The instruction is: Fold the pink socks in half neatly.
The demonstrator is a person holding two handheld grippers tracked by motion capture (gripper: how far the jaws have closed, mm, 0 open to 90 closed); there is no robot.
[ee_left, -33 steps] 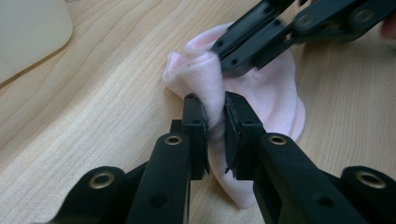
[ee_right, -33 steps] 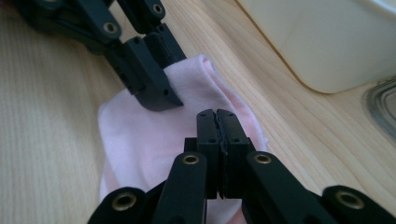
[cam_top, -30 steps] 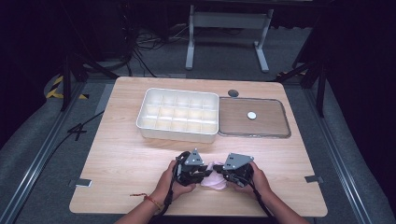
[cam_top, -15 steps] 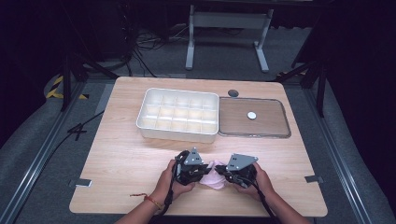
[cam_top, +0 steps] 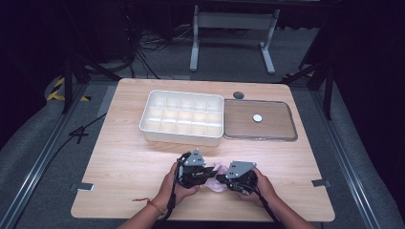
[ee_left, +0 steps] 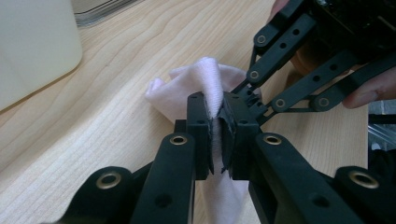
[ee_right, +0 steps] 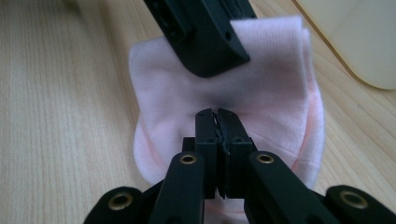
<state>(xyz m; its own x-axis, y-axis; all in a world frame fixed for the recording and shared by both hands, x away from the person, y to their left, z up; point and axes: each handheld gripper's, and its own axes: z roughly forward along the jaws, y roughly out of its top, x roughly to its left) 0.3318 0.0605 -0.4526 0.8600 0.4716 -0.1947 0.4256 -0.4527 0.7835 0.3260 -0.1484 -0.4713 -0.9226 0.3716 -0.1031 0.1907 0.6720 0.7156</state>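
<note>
A pale pink sock [cam_top: 218, 171] lies bunched on the wooden table [cam_top: 124, 157] near the front edge, between the two hand-held grippers. My left gripper [cam_top: 210, 175] is shut on a raised fold of the sock [ee_left: 177, 88], and the fabric runs up between its pads [ee_left: 217, 116]. My right gripper [cam_top: 221, 179] comes in from the other side with its jaws shut, nipping the sock [ee_right: 275, 93] at their tips [ee_right: 217, 116]. The two grippers' tips almost touch. The left gripper's black jaw crosses the top of the right gripper view.
A white compartment box [cam_top: 181, 138] stands at mid table. A flat clear lid [cam_top: 279, 131] with a small white disc [cam_top: 258, 118] on it lies to its right. A dark round disc [cam_top: 238, 95] sits behind. Bare wood lies to the left and right of the hands.
Both hands stay close together at the front edge with the sock between them. They have shifted only slightly.
</note>
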